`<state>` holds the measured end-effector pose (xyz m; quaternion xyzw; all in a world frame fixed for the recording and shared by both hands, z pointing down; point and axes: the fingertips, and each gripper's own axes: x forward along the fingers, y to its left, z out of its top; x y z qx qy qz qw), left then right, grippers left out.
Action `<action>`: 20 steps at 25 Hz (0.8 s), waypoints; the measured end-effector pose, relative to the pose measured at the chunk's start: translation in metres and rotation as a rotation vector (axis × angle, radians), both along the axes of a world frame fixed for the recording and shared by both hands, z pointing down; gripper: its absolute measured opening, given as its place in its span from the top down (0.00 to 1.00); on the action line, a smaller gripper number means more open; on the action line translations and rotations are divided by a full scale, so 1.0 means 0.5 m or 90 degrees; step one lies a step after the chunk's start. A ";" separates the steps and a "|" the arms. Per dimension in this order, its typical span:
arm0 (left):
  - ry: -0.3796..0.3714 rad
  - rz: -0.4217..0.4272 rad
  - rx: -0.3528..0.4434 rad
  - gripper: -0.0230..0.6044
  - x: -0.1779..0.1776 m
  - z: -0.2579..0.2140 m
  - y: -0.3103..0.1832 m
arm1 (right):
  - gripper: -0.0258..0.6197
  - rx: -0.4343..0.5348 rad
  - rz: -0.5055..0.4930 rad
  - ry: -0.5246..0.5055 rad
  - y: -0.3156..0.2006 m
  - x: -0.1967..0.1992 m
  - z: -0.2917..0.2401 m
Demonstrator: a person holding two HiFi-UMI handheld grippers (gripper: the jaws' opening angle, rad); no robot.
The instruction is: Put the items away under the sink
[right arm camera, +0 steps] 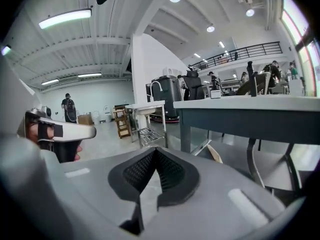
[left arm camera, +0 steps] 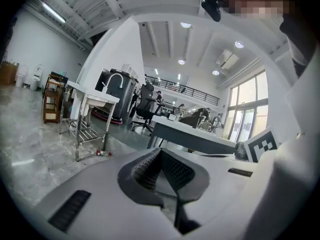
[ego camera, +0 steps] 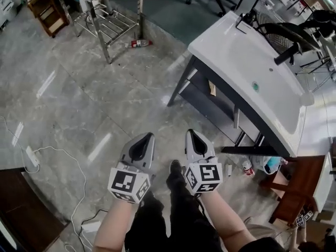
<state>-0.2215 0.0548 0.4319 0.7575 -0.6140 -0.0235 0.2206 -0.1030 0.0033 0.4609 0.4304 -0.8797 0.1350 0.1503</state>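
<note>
Left gripper (left arm camera: 161,151) and right gripper (right arm camera: 154,151): fingers closed tip to tip, holding nothing, side by side above the floor (ego camera: 105,104). A small bottle (ego camera: 247,167) and what may be a blue container (ego camera: 271,164) lie on the floor by the sink (ego camera: 231,51), near its open shelf (ego camera: 207,105).

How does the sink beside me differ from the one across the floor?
The near sink is long, on a dark cabinet; the far sink is small, on a bare metal frame. The near sink's faucet is black; the far sink's is pale and arched. Both basins are white.
</note>
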 end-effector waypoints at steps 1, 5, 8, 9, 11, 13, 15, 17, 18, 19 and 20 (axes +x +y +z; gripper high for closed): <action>-0.002 0.009 -0.001 0.95 0.008 -0.026 0.017 | 0.96 -0.007 0.011 -0.002 0.017 0.009 -0.020; 0.003 0.054 -0.011 0.95 0.031 -0.117 0.089 | 0.96 -0.016 0.023 -0.001 0.098 0.020 -0.104; 0.047 0.081 0.004 0.95 0.034 -0.181 0.124 | 0.96 -0.001 0.026 -0.003 0.127 0.023 -0.162; 0.052 0.085 0.015 0.95 0.031 -0.203 0.132 | 0.96 0.004 0.033 -0.007 0.130 0.026 -0.181; 0.032 0.089 0.033 0.95 0.023 -0.240 0.144 | 0.96 0.016 0.046 -0.010 0.137 0.037 -0.215; 0.010 0.089 0.043 0.95 0.018 -0.267 0.149 | 0.96 0.032 0.054 -0.005 0.141 0.050 -0.248; 0.008 0.090 0.046 0.95 0.025 -0.290 0.146 | 0.96 0.046 0.062 0.004 0.139 0.074 -0.277; 0.003 0.097 0.053 0.95 0.042 -0.314 0.129 | 0.96 0.060 0.075 0.005 0.122 0.107 -0.303; -0.001 0.104 0.056 0.95 0.056 -0.325 0.120 | 0.96 0.062 0.086 0.002 0.113 0.129 -0.311; -0.005 0.111 0.057 0.95 0.073 -0.333 0.111 | 0.96 0.063 0.099 -0.003 0.102 0.156 -0.318; -0.009 0.117 0.057 0.95 0.093 -0.340 0.101 | 0.96 0.063 0.114 -0.008 0.090 0.186 -0.324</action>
